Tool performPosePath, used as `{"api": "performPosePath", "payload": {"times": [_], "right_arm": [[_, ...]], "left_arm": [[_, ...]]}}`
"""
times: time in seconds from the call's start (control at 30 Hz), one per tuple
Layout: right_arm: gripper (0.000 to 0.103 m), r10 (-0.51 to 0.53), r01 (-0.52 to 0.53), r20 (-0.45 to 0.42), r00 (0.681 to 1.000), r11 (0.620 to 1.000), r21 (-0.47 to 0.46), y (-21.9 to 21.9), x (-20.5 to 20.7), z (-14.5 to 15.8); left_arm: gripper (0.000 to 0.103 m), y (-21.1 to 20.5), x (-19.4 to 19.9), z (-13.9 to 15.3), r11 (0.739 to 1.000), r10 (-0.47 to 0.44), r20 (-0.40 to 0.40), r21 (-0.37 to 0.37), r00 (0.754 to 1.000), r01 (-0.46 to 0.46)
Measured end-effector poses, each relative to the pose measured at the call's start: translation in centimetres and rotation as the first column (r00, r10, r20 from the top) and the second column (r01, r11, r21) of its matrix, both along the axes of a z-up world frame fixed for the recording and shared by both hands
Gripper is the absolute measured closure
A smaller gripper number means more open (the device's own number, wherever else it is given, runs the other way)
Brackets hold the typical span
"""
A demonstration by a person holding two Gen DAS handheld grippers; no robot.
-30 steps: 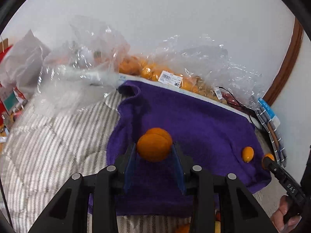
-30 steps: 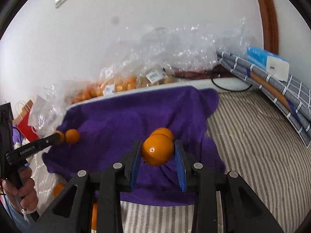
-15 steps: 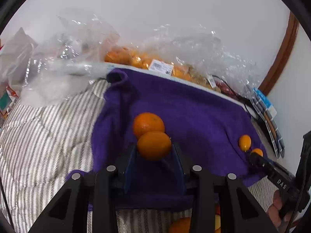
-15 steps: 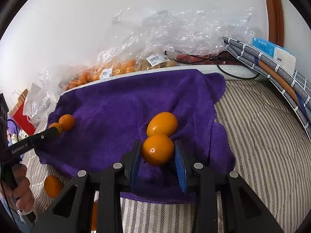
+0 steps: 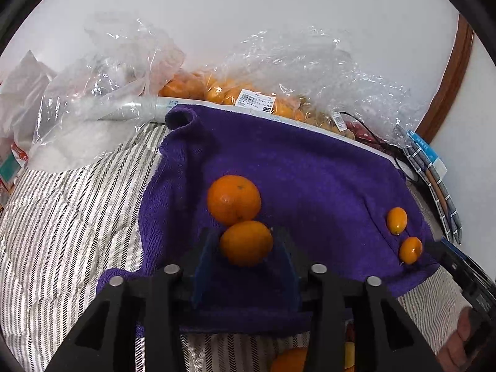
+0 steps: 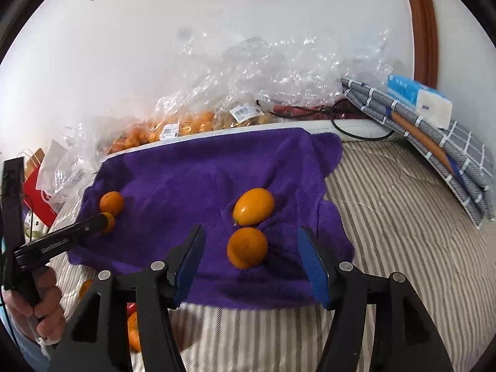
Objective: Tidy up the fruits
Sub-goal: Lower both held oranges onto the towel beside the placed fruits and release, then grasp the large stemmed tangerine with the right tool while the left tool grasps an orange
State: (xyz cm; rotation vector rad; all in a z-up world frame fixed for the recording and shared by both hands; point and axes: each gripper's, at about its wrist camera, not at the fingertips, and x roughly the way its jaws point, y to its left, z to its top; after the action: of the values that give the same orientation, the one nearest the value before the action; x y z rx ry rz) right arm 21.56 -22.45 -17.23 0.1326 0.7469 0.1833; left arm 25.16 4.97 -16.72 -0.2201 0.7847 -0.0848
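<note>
Soft, even daylight; bright white wall (image 5: pixel 248 15). Glare on crinkled plastic bags (image 6: pixel 279 71). Faint shadows under fruit. Strong fisheye bending, black vignette corners. Centre sharp, edges slightly soft.

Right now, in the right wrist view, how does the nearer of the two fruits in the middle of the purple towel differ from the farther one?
The nearer fruit is round; the farther fruit is oval. The nearer fruit is a deeper orange; the farther fruit is yellower, with a brighter sheen. Both are smooth-skinned and lie close together on the purple towel.
</note>
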Motion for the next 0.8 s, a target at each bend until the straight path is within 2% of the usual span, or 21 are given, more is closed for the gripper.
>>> {"api": "performPosePath", "payload": {"times": [0.1,0.2,0.37,0.47,0.8], "right_arm": [[0.042,0.047,-0.047,0.013,0.999,0.999,0.019,1.1,-2.4,1.3],[0.042,0.095,-0.095,0.017,0.995,0.995,-0.001,2.7,-4.7,1.7],[0.042,0.163,-0.164,-0.037,0.986,0.986,-0.018,5.1,-6.7,-0.2],[0.042,0.164,-0.167,-0.068,0.984,0.985,-0.041,5.7,-7.0,-1.4],[0.049,0.140,-0.139,-0.141,0.980,0.990,0.012,6.3,-5.6,-3.2]], "left_arm": [[0.055,0.4,-0.2,0.4,1.000,0.005,0.013,-0.029,1.000,-0.004],[0.053,0.9,-0.6,0.8,0.998,0.011,0.030,-0.060,0.999,-0.009],[0.049,1.3,-1.1,1.6,0.998,0.026,0.070,-0.067,0.997,-0.022],[0.047,1.5,-1.4,2.1,0.996,0.025,0.087,-0.084,0.996,-0.017],[0.046,1.7,-1.9,2.7,0.995,0.021,0.113,-0.097,0.993,-0.010]]}}
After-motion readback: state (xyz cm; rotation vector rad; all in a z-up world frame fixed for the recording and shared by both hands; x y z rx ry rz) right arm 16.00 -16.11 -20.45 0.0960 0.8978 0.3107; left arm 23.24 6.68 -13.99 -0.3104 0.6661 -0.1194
